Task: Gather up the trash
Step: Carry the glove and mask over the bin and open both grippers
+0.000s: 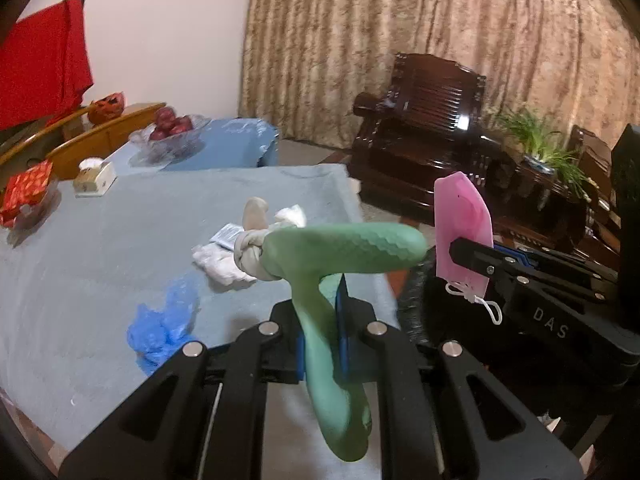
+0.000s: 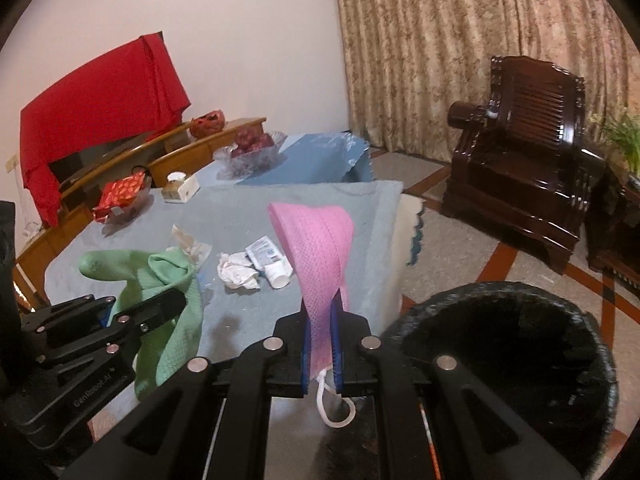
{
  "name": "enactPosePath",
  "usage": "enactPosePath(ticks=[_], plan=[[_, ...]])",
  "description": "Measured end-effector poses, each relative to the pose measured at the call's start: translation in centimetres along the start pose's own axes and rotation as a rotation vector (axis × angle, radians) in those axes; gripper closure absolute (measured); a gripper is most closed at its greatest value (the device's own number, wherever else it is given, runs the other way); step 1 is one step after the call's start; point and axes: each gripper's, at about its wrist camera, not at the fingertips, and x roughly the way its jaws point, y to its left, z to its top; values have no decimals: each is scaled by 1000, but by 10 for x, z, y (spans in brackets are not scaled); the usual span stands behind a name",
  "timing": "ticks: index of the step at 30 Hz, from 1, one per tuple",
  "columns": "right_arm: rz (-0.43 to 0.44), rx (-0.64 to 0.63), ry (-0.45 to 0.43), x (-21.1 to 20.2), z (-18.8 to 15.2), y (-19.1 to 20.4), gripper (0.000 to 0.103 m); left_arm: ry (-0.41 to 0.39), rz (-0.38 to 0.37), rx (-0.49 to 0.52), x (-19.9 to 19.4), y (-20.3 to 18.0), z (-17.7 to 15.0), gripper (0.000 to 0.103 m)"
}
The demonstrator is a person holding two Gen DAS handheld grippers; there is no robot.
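Where tissues (image 2: 239, 273) litter the table (image 2: 376, 208), black bin (image 2: 508, 360) just beside.

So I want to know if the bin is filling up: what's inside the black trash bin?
In the right wrist view, the black trash bin sits on the floor beside the table. Its interior looks uniformly dark, with no trash discernible; the bottom is too dark to judge.

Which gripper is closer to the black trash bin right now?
Right. The right gripper, shut on the pink mask, sits beside the black trash bin; the left gripper, holding the green glove, is over the table.
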Motion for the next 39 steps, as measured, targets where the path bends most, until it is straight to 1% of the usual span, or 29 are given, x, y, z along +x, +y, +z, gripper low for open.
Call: enactPosePath(ticks=[8, 16, 21, 25, 32, 33, 35, 36, 37, 38, 39], plan=[[-69, 28, -36, -44, -5, -36, 95, -12, -70, 51, -7, -51, 1, 92], [-151, 73, -37, -74, -20, -75, 95, 5, -166, 102, 3, -97, -4, 92], [-194, 104, -13, -80, -34, -96, 95, 40, -213, 141, 20, -123, -8, 92], [-225, 127, 7, -80, -45, -115, 95, 60, -232, 165, 34, -136, -13, 92], [-271, 162, 45, -71, -60, -143, 95, 91, -272, 194, 60, -158, -16, 92], [-277, 167, 52, -69, -62, -147, 89, 102, -288, 199, 65, -162, -16, 91], [-289, 175, 64, -67, -66, -154, 86, 119, -298, 206, 71, -167, -16, 86], [-297, 179, 71, -66, -68, -158, 80, 129, -310, 204, 74, -169, -17, 81], [-308, 184, 75, -66, -71, -160, 75, 142, -321, 200, 77, -169, -18, 71], [-313, 190, 76, -67, -72, -163, 68, 149, -324, 196, 78, -168, -19, 64], [-318, 198, 74, -68, -74, -165, 60, 145, -319, 193, 77, -167, -20, 47]])
